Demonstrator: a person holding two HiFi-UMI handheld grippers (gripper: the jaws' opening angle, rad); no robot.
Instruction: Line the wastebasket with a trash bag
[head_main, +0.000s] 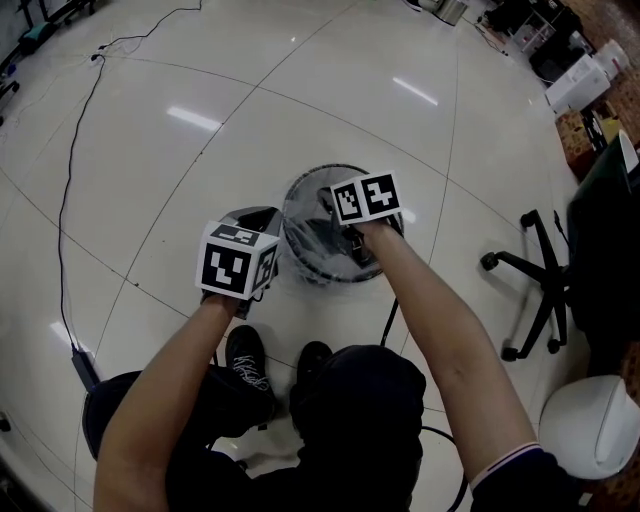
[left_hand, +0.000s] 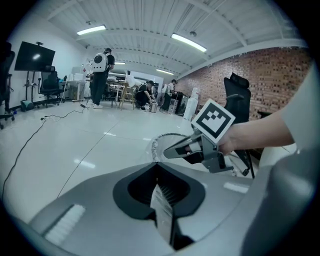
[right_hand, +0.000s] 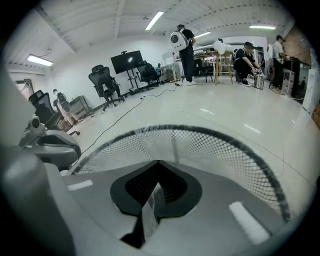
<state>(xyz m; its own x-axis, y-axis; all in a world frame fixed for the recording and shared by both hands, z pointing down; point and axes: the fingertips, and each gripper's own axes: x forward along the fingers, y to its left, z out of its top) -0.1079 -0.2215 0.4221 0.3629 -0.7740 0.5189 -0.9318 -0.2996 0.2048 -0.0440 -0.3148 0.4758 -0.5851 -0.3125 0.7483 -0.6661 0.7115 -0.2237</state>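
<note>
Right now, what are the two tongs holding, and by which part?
The left tongs and the right tongs are each shut on a thin fold of the clear trash bag, apparently its mouth edge, at the mesh wastebasket.

Looked steeply down from overhead, near, onto the round black wire-mesh wastebasket (head_main: 296, 190). Rode close behind the left gripper (left_hand: 157, 167) and right gripper (right_hand: 157, 164), aimed outward over that wastebasket's rim, shared by all three.

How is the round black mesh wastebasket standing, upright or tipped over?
Upright: the round black mesh wastebasket stands on the glossy white tiled floor with its open rim facing up.
</note>
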